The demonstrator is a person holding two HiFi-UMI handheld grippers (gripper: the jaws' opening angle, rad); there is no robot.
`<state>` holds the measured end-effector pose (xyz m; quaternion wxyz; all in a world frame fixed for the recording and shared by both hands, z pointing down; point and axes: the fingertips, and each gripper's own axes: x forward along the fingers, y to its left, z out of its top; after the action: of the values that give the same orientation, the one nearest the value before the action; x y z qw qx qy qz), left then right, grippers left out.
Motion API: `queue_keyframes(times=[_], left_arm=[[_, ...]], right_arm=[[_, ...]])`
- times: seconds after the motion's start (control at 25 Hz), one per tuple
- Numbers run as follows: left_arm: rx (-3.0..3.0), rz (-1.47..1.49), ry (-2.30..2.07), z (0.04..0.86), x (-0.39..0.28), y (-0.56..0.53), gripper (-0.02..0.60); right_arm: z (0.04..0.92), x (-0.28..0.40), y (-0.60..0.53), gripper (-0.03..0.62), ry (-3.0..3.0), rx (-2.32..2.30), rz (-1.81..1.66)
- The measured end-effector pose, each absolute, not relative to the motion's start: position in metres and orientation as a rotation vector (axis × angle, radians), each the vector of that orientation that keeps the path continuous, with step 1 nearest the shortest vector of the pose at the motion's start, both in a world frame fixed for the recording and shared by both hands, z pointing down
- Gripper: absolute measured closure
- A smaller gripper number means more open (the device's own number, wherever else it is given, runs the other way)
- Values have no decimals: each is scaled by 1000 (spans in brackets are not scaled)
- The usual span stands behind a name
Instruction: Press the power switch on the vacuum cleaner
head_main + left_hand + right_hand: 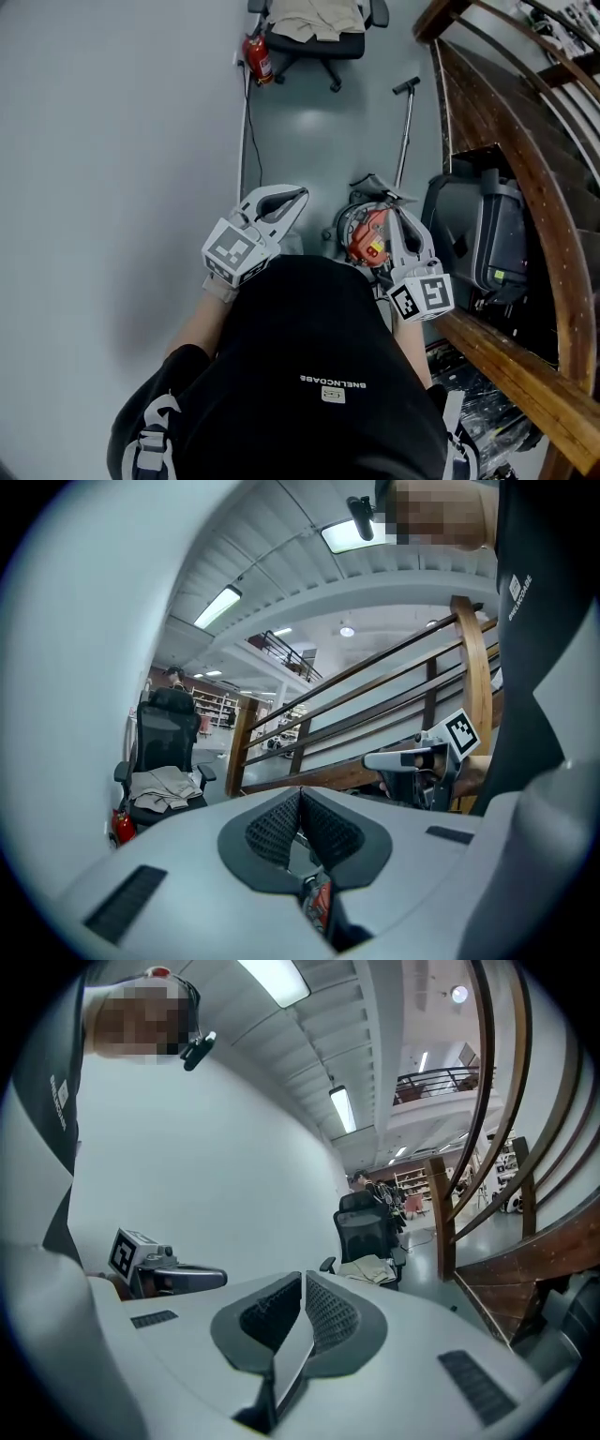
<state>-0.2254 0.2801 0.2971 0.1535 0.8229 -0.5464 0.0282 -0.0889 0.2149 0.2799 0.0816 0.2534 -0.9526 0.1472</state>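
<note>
- Nearest to the head camera, a person's black shirt (319, 375) is seen from above, with a gripper held out on each side of it.
- Left gripper (298, 195) is held over the grey floor (309, 141), left of the vacuum cleaner (366, 234) and apart from it.
- In the left gripper view, the fingers (323, 832) of this gripper (300, 794) are seen closed tip to tip, with nothing gripped between them.
- Right gripper (396, 214) is held over the right side of the vacuum cleaner; whether it touches cannot be told.
- In the right gripper view, the fingers (328, 1316) of this gripper (303, 1281) are seen closed together and empty.
- Vacuum cleaner is noted on the floor just ahead of the person, between the two grippers: a red and grey body, with a small yellow patch.
- Power switch cannot be picked out in any view.
- A thin pole (405, 131) is seen running up from the vacuum cleaner to a dark handle.
- A dark grey machine (478, 234) is noted just right of the vacuum cleaner, under a curved wooden railing (525, 150).
- Farther off, an office chair (319, 42) with beige clothes (314, 17) on it is seen, and a red fire extinguisher (258, 58) beside it at the wall (112, 141).
</note>
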Motion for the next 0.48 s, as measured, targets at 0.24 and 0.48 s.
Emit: queue_keyframes(times=[0.24,0.48], left_arm=[[2340,54,-1571,296,-295,255,566],[2333,63,-1526,308,-305,228,566]], right_arm=[[276,-141,183,559,-2826,797,421],[284,-146,153,559,-2798,861,469]])
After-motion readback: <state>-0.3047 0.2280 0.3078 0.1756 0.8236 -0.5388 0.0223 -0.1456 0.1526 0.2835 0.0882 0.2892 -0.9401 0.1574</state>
